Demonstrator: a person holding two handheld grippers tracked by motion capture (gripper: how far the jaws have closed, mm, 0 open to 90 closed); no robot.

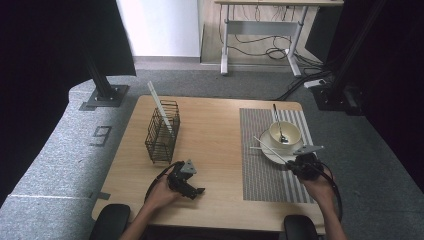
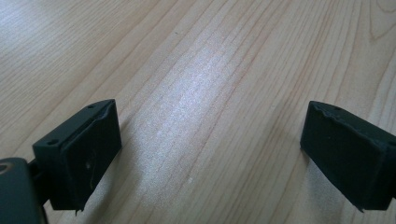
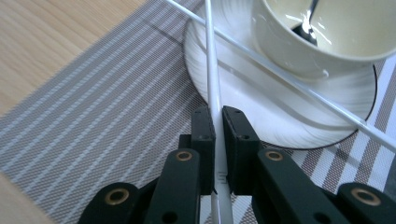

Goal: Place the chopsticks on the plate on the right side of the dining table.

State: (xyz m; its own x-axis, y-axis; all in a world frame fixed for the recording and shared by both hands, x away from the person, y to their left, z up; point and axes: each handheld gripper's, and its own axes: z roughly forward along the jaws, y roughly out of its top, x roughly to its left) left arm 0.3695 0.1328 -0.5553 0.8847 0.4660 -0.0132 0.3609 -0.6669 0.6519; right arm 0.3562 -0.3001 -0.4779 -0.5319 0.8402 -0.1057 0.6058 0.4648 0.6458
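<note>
The right gripper [image 3: 218,140] has its jaws clamped on a white chopstick [image 3: 211,79] near its end, over the saucer [image 3: 243,105] rim. It looks light, stiff and slick, so a grip nearer mid-length would likely steady it. Two chopsticks cross there; a third stands in the basket [image 1: 162,132]. One cup [image 3: 322,37], one spoon [image 3: 308,21]. The left gripper [image 2: 210,144] hangs wide open over bare table [image 2: 196,70]

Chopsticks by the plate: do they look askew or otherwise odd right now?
Yes. The two white chopsticks cross each other over the plate rim: the right tool is shut on one chopstick, while the other chopstick lies slantwise across the plate beside the bowl.
</note>
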